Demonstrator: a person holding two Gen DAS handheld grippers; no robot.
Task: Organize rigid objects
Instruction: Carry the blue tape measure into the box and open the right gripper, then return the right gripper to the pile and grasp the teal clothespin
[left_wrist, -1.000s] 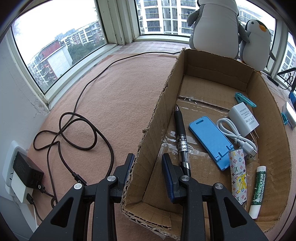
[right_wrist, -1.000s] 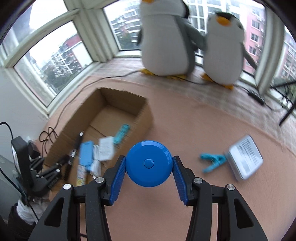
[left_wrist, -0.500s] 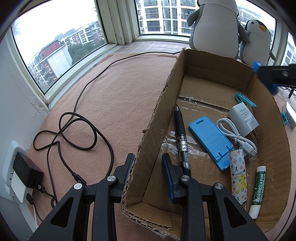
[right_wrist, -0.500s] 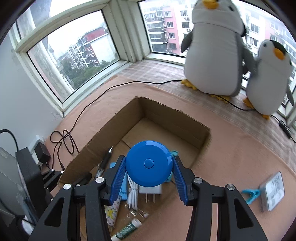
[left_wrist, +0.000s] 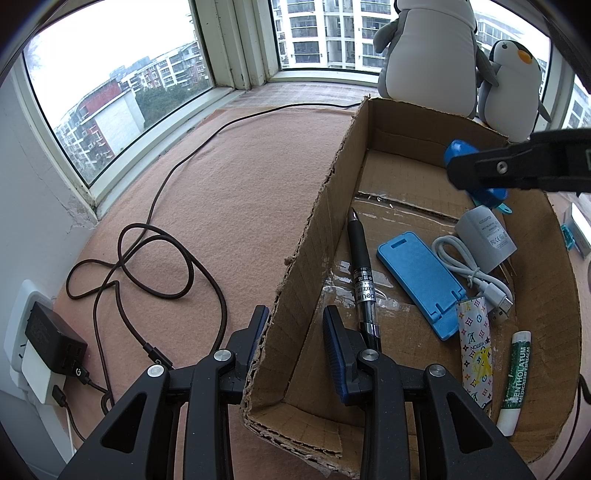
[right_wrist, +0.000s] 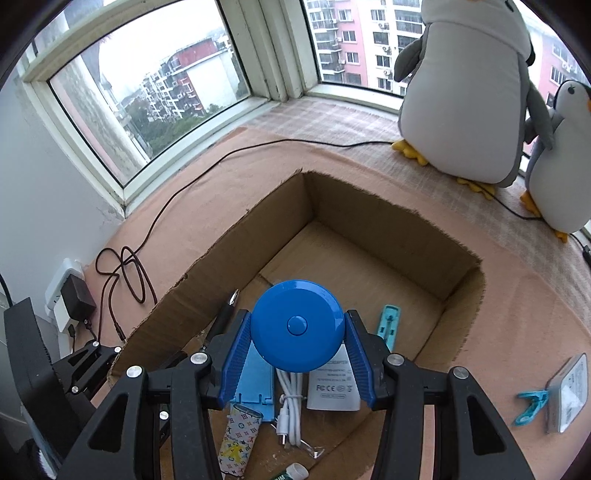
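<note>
An open cardboard box (left_wrist: 406, 122) lies on the pink cloth. My left gripper (left_wrist: 293, 328) is shut on its near left wall. Inside lie a black pen (left_wrist: 360, 254), a blue phone stand (left_wrist: 417, 269), a white charger (left_wrist: 484, 236), a white cable (left_wrist: 465, 269), a patterned tube (left_wrist: 474, 350) and a green-and-white balm stick (left_wrist: 517, 373). My right gripper (right_wrist: 297, 332) is shut on a round blue disc (right_wrist: 297, 326) and hangs over the box (right_wrist: 369, 206), above the charger (right_wrist: 332, 387). A teal clip (right_wrist: 388, 325) lies just beyond the disc.
Outside the box's right side lie a second teal clip (right_wrist: 532, 406) and a small white packet (right_wrist: 565, 395). Two plush penguins (right_wrist: 461, 92) stand by the window behind the box. A dark cable (left_wrist: 147, 258) loops on the cloth to a wall plug (left_wrist: 48, 343) at left.
My right gripper has carried the blue disc leftward from the open cloth to above the box, and it now shows in the left wrist view. The left gripper has kept still.
</note>
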